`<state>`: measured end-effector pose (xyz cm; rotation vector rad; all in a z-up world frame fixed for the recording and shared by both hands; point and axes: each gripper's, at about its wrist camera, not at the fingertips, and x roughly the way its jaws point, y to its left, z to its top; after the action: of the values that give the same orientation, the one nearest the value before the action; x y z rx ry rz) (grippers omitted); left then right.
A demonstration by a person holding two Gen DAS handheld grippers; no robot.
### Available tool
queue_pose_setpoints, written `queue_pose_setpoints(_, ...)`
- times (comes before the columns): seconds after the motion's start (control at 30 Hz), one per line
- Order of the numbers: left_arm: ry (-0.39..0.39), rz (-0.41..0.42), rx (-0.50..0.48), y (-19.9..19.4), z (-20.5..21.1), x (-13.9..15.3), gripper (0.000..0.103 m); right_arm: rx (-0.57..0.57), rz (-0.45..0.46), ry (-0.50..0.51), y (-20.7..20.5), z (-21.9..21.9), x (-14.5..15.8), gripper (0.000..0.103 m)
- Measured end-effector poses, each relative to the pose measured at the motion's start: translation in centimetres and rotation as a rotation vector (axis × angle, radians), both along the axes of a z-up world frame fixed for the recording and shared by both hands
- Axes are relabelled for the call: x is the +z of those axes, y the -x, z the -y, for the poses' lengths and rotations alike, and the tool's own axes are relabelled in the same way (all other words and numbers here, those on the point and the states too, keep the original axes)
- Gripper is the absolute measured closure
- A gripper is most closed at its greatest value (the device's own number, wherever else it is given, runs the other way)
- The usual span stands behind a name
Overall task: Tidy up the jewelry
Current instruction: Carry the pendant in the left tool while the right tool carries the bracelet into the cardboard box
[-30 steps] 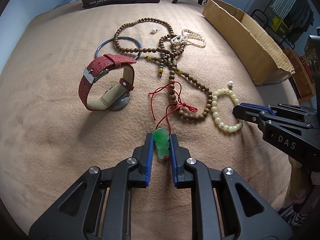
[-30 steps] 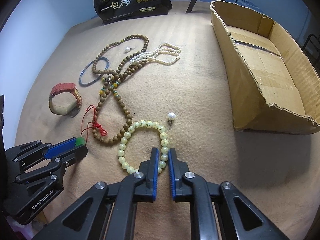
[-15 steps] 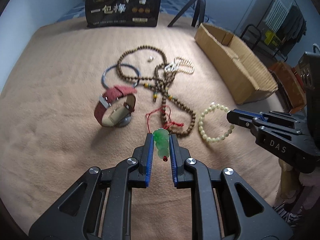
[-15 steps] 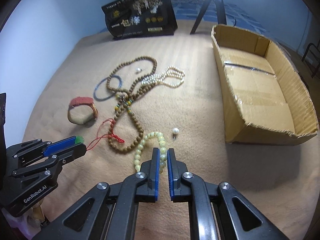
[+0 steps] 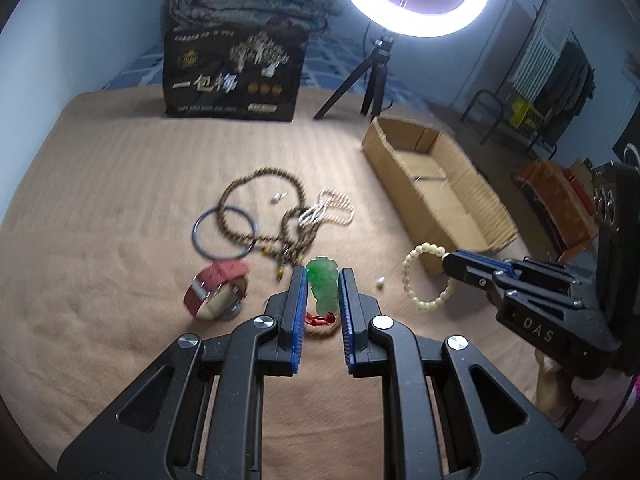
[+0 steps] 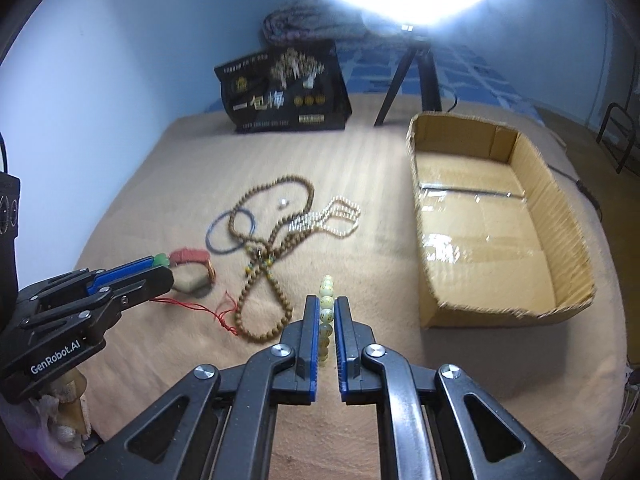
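Note:
My left gripper point(image 5: 323, 280) is shut on a green jade pendant point(image 5: 323, 288), lifted above the beige blanket; its red cord point(image 6: 200, 309) trails down to the blanket. My right gripper point(image 6: 327, 307) is shut on a pale yellow bead bracelet point(image 6: 326, 312), also lifted; it shows as a hanging ring in the left wrist view point(image 5: 424, 276). On the blanket lie a brown bead necklace point(image 6: 264, 280), a pearl necklace point(image 6: 336, 218), a blue bangle point(image 6: 228, 234), a red-strap watch point(image 6: 192, 270) and a small pearl earring point(image 5: 380, 281).
An open cardboard box point(image 6: 496, 220) stands on the right of the blanket. A black printed bag point(image 6: 284, 92) and a ring-light tripod point(image 6: 412, 80) stand at the back. Another small pearl point(image 6: 283, 203) lies inside the brown necklace loop.
Both grippers have risen from the blanket, lifting the jade pendant and the yellow bracelet. The views now sit higher and tilt up, showing the ring light and the whole box.

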<state>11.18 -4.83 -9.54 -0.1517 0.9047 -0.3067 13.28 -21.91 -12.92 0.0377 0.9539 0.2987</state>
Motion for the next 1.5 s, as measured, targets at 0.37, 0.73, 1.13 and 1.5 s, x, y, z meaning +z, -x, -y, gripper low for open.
queue_pose_setpoints(0.37,0.044,0.046,-0.051,-2.1,3.2,2.6,0.089,-0.082,0.081,-0.013,-1.4,4.1,3.4,0.098)
queue_pose_setpoints(0.73,0.092,0.072,-0.101,-5.9,7.7,4.3,0.089,-0.172,0.099,0.006,-4.0,8.7,4.3,0.098)
queue_pose_setpoints(1.13,0.088,0.138,-0.211,-9.7,13.9,7.3,0.089,-0.243,0.083,0.02,-6.3,12.2,3.5,0.098)
queue_pose_setpoints(1.5,0.053,0.108,-0.249,-13.6,18.6,4.6,0.089,-0.292,0.033,0.031,-7.9,14.7,1.5,0.098)
